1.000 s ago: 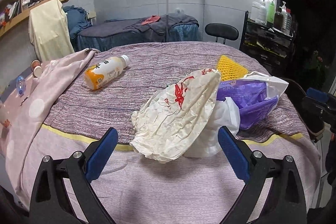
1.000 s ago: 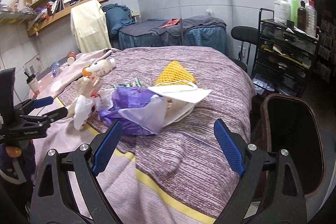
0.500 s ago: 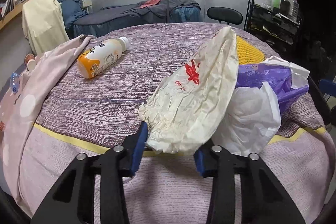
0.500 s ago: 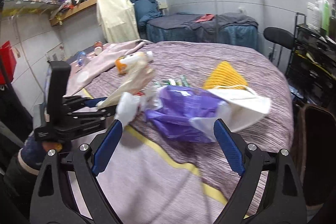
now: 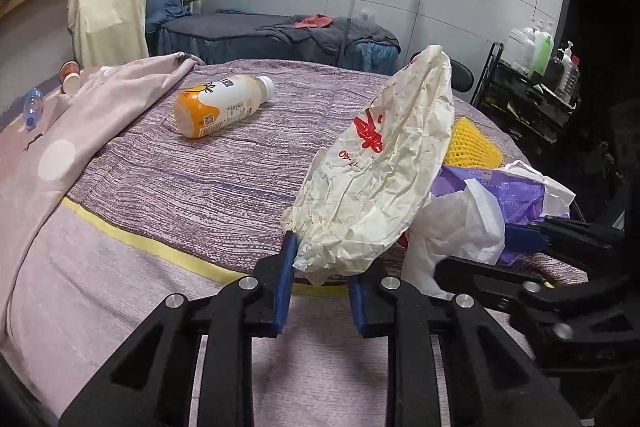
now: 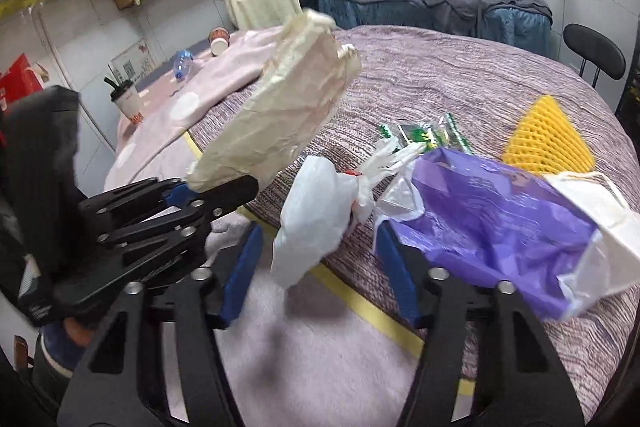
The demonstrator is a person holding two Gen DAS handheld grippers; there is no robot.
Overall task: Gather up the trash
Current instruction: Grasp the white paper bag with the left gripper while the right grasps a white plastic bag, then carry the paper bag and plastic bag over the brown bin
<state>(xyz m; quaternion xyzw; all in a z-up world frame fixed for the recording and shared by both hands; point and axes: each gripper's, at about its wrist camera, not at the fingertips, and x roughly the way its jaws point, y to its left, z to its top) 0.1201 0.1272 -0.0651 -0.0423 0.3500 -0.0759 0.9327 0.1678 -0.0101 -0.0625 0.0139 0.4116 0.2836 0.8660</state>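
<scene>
Trash is what you are gathering off the bed, and the first piece is in your grip.

Left wrist view: your left hand-held gripper (image 5: 320,287) is clamped on the lower end of the crumpled paper bag (image 5: 376,179), which stands up off the bed (image 5: 200,187) at a slant, its red print facing you. Just right of it lies a white plastic bag (image 5: 460,227), and past that a purple plastic bag (image 5: 516,195) and a piece of yellow foam netting (image 5: 472,143). An orange-and-white bottle (image 5: 222,105) lies on its side, well apart to the left.

Right wrist view: your right hand-held gripper (image 6: 320,267) has its jaws parted and holds nothing. The white plastic bag (image 6: 312,223) hangs at the bed edge between its blue pads (image 6: 244,267); whether they touch it I cannot tell. The purple plastic bag (image 6: 500,227) lies beside the right pad. Green wrappers (image 6: 424,135) lie further back. The paper bag (image 6: 288,115) is raised in the left hand-held gripper (image 6: 188,191).

I judge you are early in the picking-up step: one item lifted, several more on the bed. No bin shows in either view. The next move calls for closing the right jaws squarely on the white bag's bunched middle, not its loose edge, so the thin film does not slip out.
</scene>
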